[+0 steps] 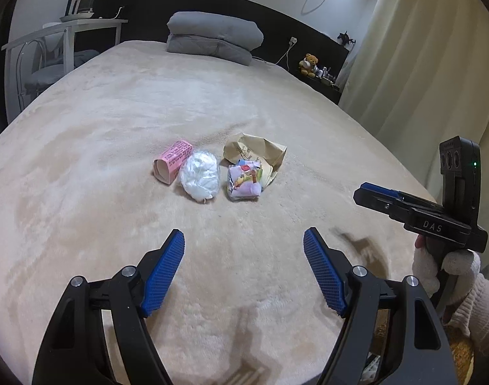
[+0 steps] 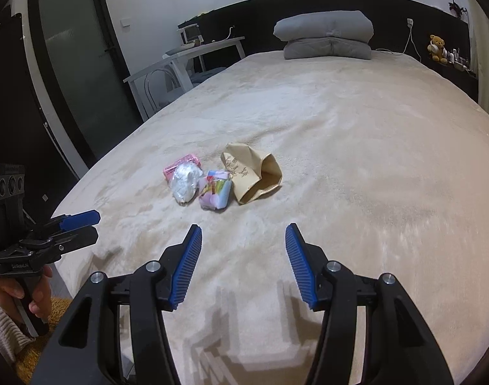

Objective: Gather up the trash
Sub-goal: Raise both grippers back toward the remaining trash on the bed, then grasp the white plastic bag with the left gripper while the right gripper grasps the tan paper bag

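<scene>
Several pieces of trash lie together on the beige bed cover [image 1: 116, 147]: a pink carton [image 1: 172, 161], a crumpled white plastic wad [image 1: 201, 175], a colourful wrapper [image 1: 245, 179] and a brown paper bag [image 1: 255, 150]. The right wrist view shows the same carton [image 2: 181, 163], wad [image 2: 186, 181], wrapper [image 2: 214, 193] and bag [image 2: 252, 173]. My left gripper [image 1: 244, 239] is open and empty, short of the trash. My right gripper [image 2: 243, 234] is open and empty, also short of it. The right gripper shows from the side in the left view [image 1: 372, 192].
Folded grey bedding [image 1: 213, 37] lies at the head of the bed against a dark headboard. A white desk and chair [image 1: 64, 48] stand left of the bed. A teddy bear [image 1: 308, 64] sits on a shelf at the right. Curtains [image 1: 421, 48] hang to the right.
</scene>
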The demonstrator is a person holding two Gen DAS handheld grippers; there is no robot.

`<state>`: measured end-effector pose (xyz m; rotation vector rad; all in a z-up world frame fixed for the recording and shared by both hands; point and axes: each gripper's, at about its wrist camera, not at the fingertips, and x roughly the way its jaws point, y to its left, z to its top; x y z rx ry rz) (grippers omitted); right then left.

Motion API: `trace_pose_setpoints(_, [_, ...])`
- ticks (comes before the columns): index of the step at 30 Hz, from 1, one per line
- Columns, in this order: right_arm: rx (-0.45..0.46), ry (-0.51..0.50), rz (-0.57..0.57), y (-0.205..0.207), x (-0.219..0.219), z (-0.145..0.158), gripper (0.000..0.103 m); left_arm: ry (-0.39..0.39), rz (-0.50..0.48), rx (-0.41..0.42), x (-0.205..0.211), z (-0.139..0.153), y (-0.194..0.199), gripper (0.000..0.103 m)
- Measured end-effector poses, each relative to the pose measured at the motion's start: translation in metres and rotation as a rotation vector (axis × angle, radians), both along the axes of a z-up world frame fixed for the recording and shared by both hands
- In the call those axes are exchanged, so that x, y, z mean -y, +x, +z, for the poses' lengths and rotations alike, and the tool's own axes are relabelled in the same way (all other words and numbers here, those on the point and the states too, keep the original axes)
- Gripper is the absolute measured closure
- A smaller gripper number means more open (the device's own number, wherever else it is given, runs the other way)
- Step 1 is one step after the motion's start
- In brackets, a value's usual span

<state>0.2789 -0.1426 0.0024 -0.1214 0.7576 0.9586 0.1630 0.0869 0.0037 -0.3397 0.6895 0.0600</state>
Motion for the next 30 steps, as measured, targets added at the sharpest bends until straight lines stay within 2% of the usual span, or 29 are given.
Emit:
trace_pose_setpoints(3, [-0.003,-0.007,0.013,0.018,-0.013,-0.005,0.045,0.001,-0.010,-0.024,-0.008,-0.007,0.022,0.028])
trace_pose_setpoints(6, [-0.011,-0.011,0.024,0.034,-0.025,-0.010,0.039,0.018,-0.018,-0.037,-0.016,-0.012,0.042,0.028])
trace_pose_setpoints(16, [-0.028,-0.048,0.035,0.082,-0.061,-0.032,0.035,0.041,-0.032,-0.074,-0.037,-0.034,0.096,0.028])
trace_pose_setpoints(23, [-0.051,-0.046,0.062,0.109,-0.078,-0.040,0.034,0.075,-0.021,-0.089,-0.043,-0.042,0.118,0.028])
trace_pose_setpoints(30, [-0.079,-0.050,0.117,0.117,-0.096,-0.048,0.034,0.065,-0.036,-0.079,-0.053,-0.045,0.125,0.028])
